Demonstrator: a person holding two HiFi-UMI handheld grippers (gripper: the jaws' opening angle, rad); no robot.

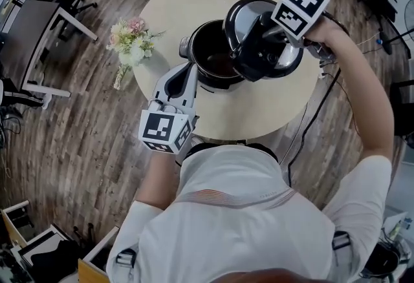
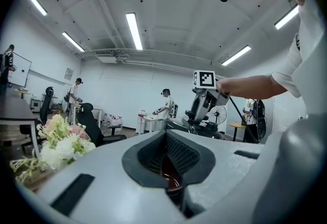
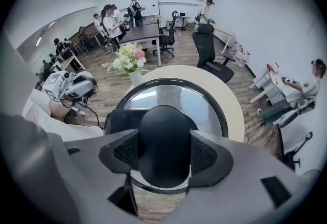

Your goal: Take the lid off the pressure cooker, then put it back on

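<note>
The cooker pot stands open on the round beige table, its dark inside showing. Its steel lid hangs tilted above the pot's right side. My right gripper points steeply down, shut on the lid's black knob; the pads press on both of its sides. The lid fills the view below that knob. My left gripper lies level at the pot's near left edge. Its jaws stand close together, with a dark red glossy part of the pot between the pads.
A vase of pink and white flowers stands at the table's left edge. A black cable hangs off the table's right side. Desks and office chairs stand on the wooden floor around it, and people work at the far wall.
</note>
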